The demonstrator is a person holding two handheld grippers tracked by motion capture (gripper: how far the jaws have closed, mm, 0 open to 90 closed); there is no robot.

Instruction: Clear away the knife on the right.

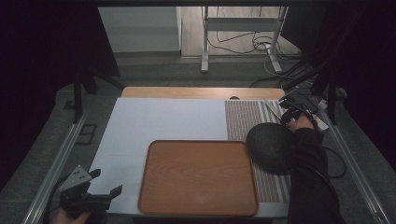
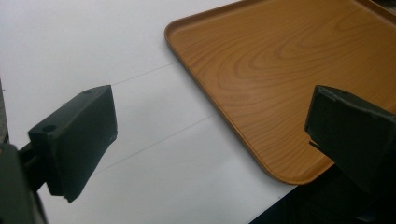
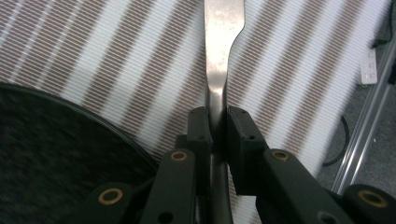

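The desk (image 1: 163,121) is covered mostly by a white sheet, and a striped mat (image 1: 243,119) lies along its right side. On the near middle of the desk lies a wooden tray (image 1: 198,177), flat and with nothing in it. A dark round plate (image 1: 271,147) sits on the striped mat, just beside the right edge of the tray.

The left claw (image 1: 106,183) is at the near left corner of the desk, held in a hand at the bottom edge of the high view. Its two black jaws are spread wide with nothing between them; in the left gripper view they stand over the white sheet and the corner of the tray.

The right claw (image 3: 217,128) is at the far right of the desk, beyond the plate, at the end of a dark sleeve (image 1: 308,172). It is pinching a flat metal utensil handle (image 3: 219,56), which lies on the striped mat near the plate and passes between the two pads. Which utensil it is I cannot tell.
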